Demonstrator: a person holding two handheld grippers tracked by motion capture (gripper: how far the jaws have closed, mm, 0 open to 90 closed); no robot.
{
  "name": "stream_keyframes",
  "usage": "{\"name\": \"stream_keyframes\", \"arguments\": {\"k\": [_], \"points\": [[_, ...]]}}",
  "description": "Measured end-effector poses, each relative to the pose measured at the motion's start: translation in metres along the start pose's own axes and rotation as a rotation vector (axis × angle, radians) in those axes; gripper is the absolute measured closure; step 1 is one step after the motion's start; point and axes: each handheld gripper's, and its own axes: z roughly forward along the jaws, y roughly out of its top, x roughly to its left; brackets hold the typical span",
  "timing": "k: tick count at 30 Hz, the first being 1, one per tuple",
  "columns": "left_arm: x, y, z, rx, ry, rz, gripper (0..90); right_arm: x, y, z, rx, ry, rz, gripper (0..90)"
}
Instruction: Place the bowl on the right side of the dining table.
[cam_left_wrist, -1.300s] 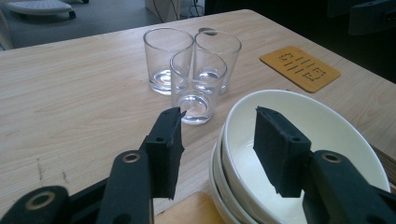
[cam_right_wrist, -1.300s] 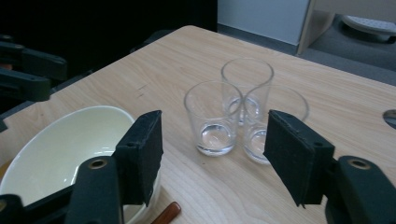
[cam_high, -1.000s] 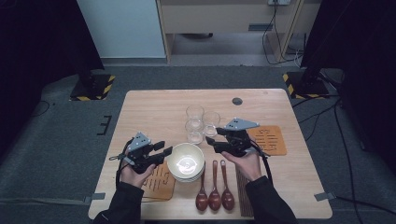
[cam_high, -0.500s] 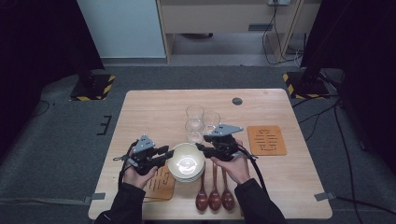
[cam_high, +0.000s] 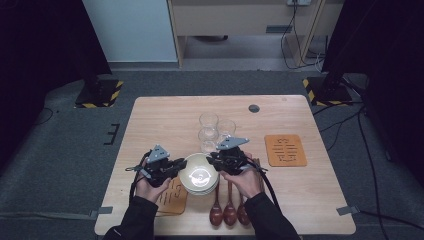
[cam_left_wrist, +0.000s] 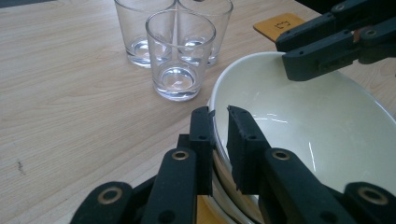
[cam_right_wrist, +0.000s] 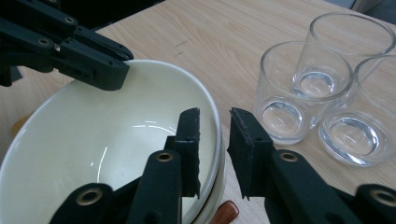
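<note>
A stack of cream bowls (cam_high: 200, 175) sits at the table's near middle. My left gripper (cam_high: 181, 166) is at its left rim. In the left gripper view its jaws have just been closing and the gripper (cam_left_wrist: 218, 121) now pinches the top bowl's (cam_left_wrist: 317, 121) rim, one jaw outside and one inside. My right gripper (cam_high: 212, 161) is at the right rim. In the right gripper view that gripper (cam_right_wrist: 215, 123) straddles the bowl's (cam_right_wrist: 107, 135) rim, its jaws closing in, with a thin gap still showing on each side.
Three clear glasses (cam_high: 214, 129) stand just beyond the bowls, close to the right gripper. Three wooden spoons (cam_high: 230, 210) lie in front of the stack. One orange coaster (cam_high: 285, 150) lies at the right, another (cam_high: 174, 197) under the left hand.
The right gripper came left and down from beside the glasses to the bowl's right rim. Both grippers' jaws narrowed around the rim. The left hand barely moved.
</note>
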Motion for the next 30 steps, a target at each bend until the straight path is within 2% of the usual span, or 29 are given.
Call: {"name": "stream_keyframes", "arguments": {"k": [5,8,16,24,27,30], "points": [[-0.001,0.001,0.001,0.000,0.009,-0.006,81.0,0.002,-0.001,0.005,0.020,-0.008,-0.013,82.5],[-0.001,0.001,0.002,-0.002,0.013,-0.009,81.5,0.001,0.000,0.005,0.021,-0.006,-0.003,83.2],[-0.002,0.001,0.002,-0.003,0.022,-0.008,82.5,0.004,0.002,0.005,0.031,-0.036,-0.012,85.5],[0.000,-0.001,0.003,-0.009,0.014,-0.001,81.9,0.007,0.001,0.005,0.002,-0.050,-0.029,86.1],[-0.001,-0.001,0.005,-0.020,0.005,0.002,75.2,0.009,0.001,0.004,-0.012,-0.060,-0.055,86.2],[-0.002,-0.001,0.007,-0.023,0.003,0.003,72.9,0.011,0.001,0.004,-0.021,-0.069,-0.072,86.2]]}}
